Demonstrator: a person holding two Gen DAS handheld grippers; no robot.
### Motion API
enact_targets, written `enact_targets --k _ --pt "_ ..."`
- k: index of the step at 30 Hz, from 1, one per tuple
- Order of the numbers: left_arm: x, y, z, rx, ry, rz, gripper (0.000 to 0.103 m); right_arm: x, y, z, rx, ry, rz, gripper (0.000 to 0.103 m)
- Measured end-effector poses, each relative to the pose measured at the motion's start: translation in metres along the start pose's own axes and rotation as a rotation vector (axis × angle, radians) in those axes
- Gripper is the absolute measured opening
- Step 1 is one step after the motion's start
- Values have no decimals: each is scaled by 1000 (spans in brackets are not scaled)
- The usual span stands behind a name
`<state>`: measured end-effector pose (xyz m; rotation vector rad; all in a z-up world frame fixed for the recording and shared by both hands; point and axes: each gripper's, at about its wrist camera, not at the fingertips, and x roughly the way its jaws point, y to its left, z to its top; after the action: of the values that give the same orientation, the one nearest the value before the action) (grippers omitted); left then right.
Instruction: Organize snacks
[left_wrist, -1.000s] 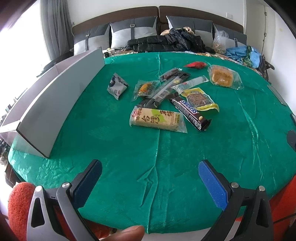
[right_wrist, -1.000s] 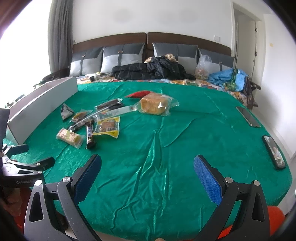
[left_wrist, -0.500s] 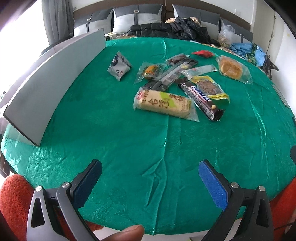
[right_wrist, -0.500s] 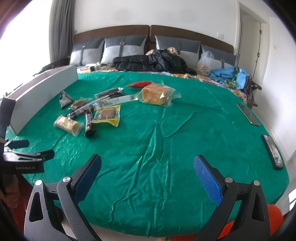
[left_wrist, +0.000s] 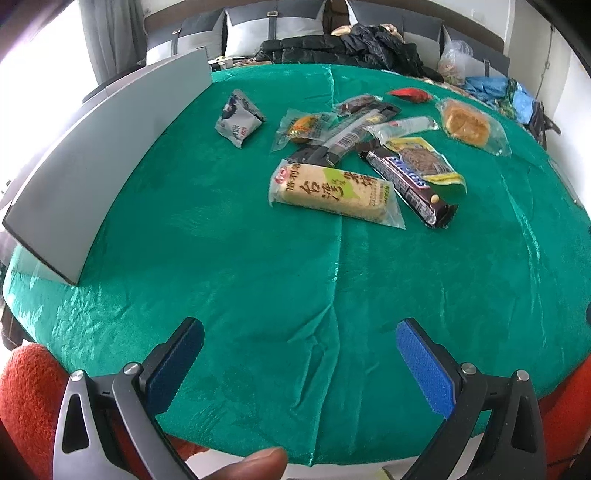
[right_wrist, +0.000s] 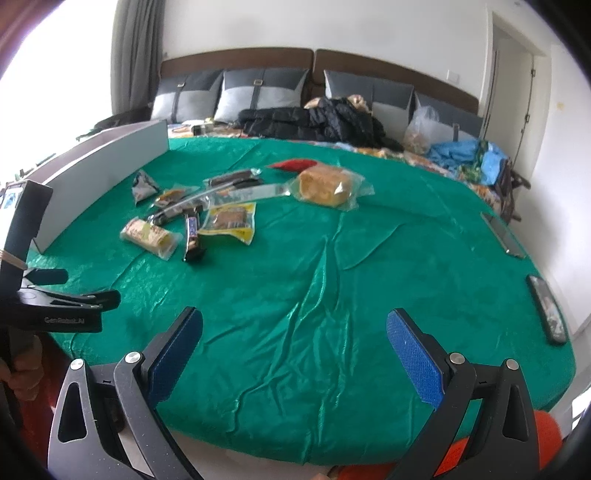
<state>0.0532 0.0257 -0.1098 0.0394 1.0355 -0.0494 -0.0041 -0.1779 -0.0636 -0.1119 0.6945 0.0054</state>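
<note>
— Where were your grippers?

— Your left gripper (left_wrist: 299, 343) and right gripper (right_wrist: 293, 332) both hung low over the shiny green cloth (left_wrist: 258, 258), spread wide and holding nothing.

— And the snacks?

— Farther off lay the long pale cake bar in clear wrap (left_wrist: 332, 192), nearest of the pile, so probably first. Left stood the tall grey box (left_wrist: 110, 147), likely for sorting.

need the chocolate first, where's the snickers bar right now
In the left wrist view the Snickers bar lies right of centre on the green cloth, between the rice cake pack and the yellow jerky packet.
</note>
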Motion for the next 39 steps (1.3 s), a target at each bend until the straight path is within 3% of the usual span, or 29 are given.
enact_targets --k 10,39 --pt "3 2 -2 -4 14 -8 103 0 -6 -1 41 -2 26 101" --pt "8 1 -2 19 6 -28 103 41 -10 -14 80 149 44 101"
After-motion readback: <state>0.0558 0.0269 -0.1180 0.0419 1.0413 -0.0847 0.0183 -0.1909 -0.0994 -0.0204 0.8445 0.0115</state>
